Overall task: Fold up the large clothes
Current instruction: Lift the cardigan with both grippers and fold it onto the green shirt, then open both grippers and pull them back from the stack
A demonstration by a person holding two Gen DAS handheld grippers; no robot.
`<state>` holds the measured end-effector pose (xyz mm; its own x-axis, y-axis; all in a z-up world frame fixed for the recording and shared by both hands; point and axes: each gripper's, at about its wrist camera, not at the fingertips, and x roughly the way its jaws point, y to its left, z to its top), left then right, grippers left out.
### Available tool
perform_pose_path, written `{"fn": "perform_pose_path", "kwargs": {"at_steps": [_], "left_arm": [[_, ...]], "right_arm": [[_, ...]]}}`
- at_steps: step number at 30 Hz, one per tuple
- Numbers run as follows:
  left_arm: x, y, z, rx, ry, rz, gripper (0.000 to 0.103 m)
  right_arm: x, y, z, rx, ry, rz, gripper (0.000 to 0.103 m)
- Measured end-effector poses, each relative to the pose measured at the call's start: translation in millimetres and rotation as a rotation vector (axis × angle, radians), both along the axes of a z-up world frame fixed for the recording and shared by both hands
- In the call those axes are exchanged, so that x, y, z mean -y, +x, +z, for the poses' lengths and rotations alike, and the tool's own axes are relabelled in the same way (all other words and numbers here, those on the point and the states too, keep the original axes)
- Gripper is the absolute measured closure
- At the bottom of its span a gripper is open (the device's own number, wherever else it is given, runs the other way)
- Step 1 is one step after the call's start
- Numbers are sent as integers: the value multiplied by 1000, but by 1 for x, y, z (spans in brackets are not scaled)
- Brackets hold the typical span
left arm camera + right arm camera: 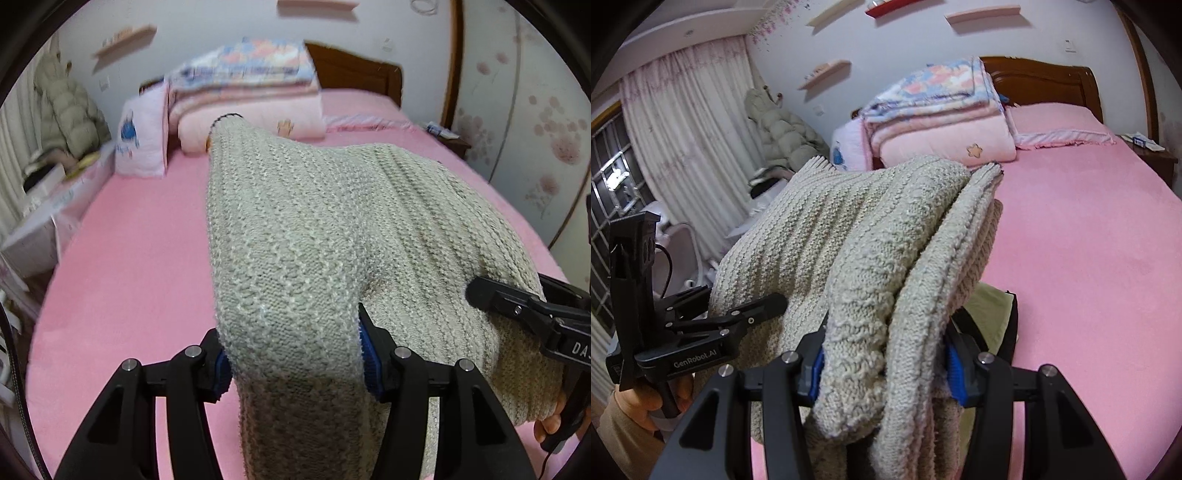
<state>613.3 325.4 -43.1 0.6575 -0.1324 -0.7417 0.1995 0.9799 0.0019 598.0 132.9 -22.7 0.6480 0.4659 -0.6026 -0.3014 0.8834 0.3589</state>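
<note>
A thick beige knit sweater [332, 236] is held up above the pink bed [140, 236], bunched in folds. My left gripper [295, 358] is shut on one thick part of the sweater, knit filling the gap between its blue pads. My right gripper [886, 365] is shut on another bunched part of the sweater [871, 251]. The right gripper shows at the right edge of the left wrist view [517, 306], the left gripper at the left of the right wrist view [738, 317]. A green cloth with a dark edge [990, 310] lies under the sweater.
Folded quilts [942, 118] and a pillow [144, 136] are stacked at the wooden headboard [1041, 81]. A puffer coat [783, 133] hangs by the curtain [683, 140]. A white chair [679, 251] and boxes [55, 206] stand beside the bed. A nightstand [1152, 151] is at the far right.
</note>
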Motion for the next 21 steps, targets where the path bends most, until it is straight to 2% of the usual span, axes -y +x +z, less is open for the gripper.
{"fn": "perform_pose_path", "kwargs": {"at_steps": [3, 5, 6, 7, 8, 9, 10, 12, 13, 17, 21], "left_arm": [[1, 30, -64, -85, -7, 38, 45], [6, 45, -107, -130, 43, 78, 38], [8, 48, -124, -116, 56, 103, 27], [7, 48, -133, -68, 60, 138, 7], [3, 47, -138, -26, 65, 192, 0], [-1, 49, -143, -21, 39, 203, 0], [-6, 52, -147, -34, -1, 204, 0], [-17, 56, -153, -58, -88, 194, 0], [-19, 56, -155, -59, -105, 185, 0], [-21, 56, -159, -37, -121, 172, 0], [-22, 42, -161, -20, -117, 174, 0]], "right_arm": [[-3, 24, -54, -58, -22, -31, 52], [-6, 38, -95, -113, -73, -54, 52], [-8, 43, -115, -146, -100, -69, 51], [-8, 46, -135, -151, -137, -91, 49], [-7, 48, -146, -145, -152, -101, 48], [-6, 48, -151, -134, -157, -111, 43], [-3, 48, -156, -119, -162, -120, 30], [2, 49, -163, -93, -194, -141, 11], [5, 51, -167, -91, -191, -139, 6], [15, 54, -170, -111, -141, -117, 3], [20, 47, -162, -102, -162, -111, 3]]}}
